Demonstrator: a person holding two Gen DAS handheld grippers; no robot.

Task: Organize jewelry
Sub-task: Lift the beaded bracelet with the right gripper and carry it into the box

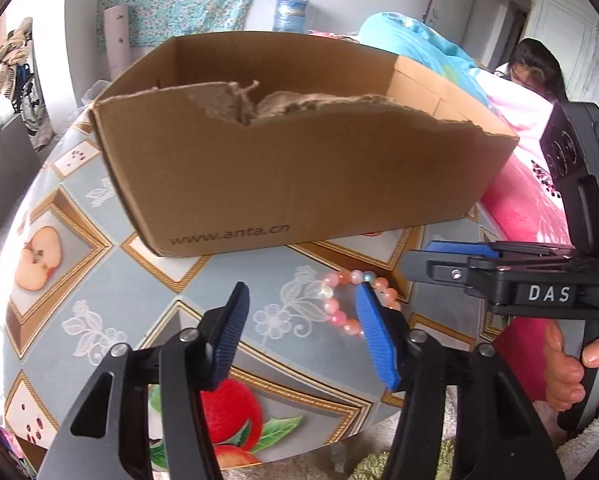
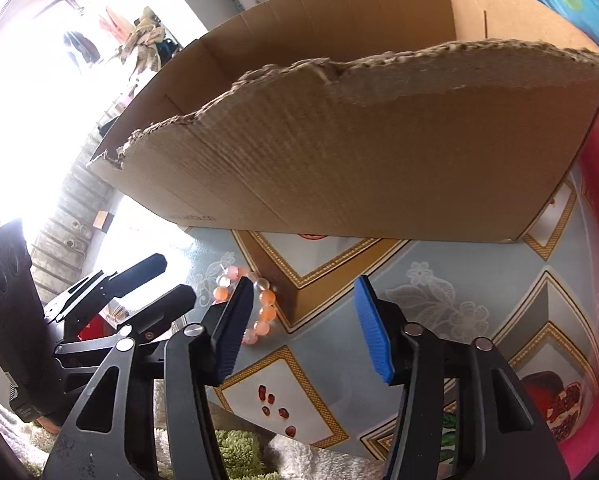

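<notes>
Now we're at the approach: the pink beaded bracelet [image 1: 349, 300] lies flat on the fruit-patterned worktop [image 1: 79, 248], just in front of the torn cardboard box [image 1: 291, 168], and nothing has been lifted yet. Both tools are angled down toward it from either side. The left claw [image 1: 303, 332] hangs over the worktop with its jaws partly apart and empty; from its own camera the right-hand blue pad [image 1: 375, 336] overlaps the bracelet's loop, though whether it touches the beads I can't say. The right claw [image 2: 303, 320] is likewise half-spread and carrying nothing, its dark left pad [image 2: 233, 328] crossing in front of the bracelet [image 2: 255, 304] as seen from the right wrist. In the left view you can see that right tool coming in from the side, a hand [image 1: 579, 368] wrapped around its grip. My read: the pickup comes next, and it calls for one claw to straddle a stretch of beads, settle low to the worktop and pinch, then carry the loop up over the box's ragged front wall. Round beads may roll or slip out of a shallow pinch, so the bite wants to be square.
</notes>
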